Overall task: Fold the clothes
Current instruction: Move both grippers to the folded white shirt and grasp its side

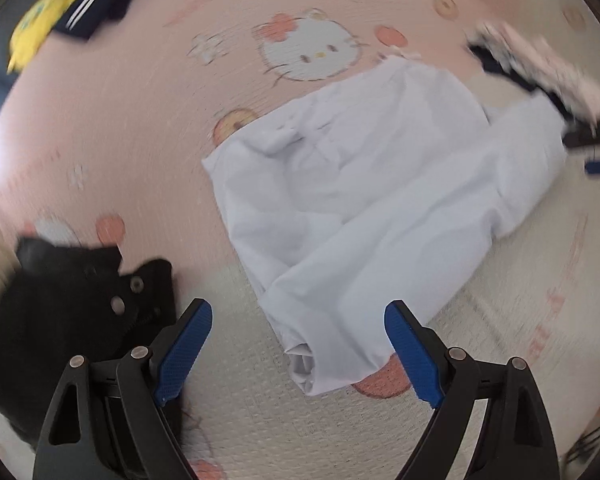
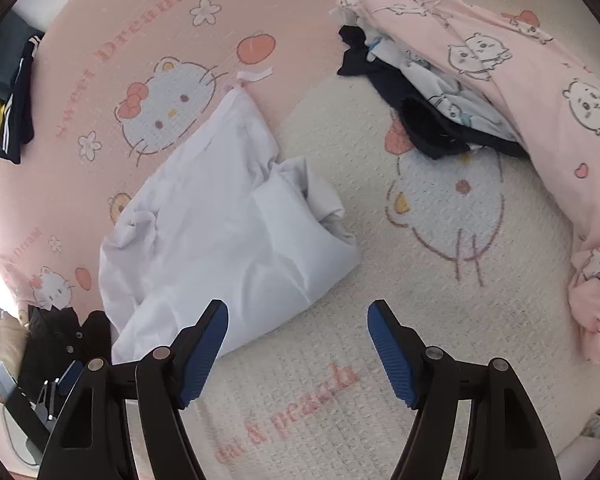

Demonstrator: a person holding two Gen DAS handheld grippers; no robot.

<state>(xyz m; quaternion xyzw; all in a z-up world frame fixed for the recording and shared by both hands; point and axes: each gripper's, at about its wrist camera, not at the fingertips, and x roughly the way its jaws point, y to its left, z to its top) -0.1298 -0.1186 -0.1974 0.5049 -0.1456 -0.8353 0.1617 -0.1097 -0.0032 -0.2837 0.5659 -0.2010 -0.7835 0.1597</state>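
A white garment [image 1: 364, 200] lies loosely folded on the bed, half on the pink part of the printed cover and half on the cream part. It is plain, thin cloth, rumpled, with soft creases running across it. One end tapers to a narrow corner near the cartoon cat's face; the other end is broader and bunched, with a rolled hem or sleeve opening showing at the near edge. From the right wrist view the same white garment [image 2: 220, 240] shows one flap doubled over the body, its edge crumpled toward the cream side.
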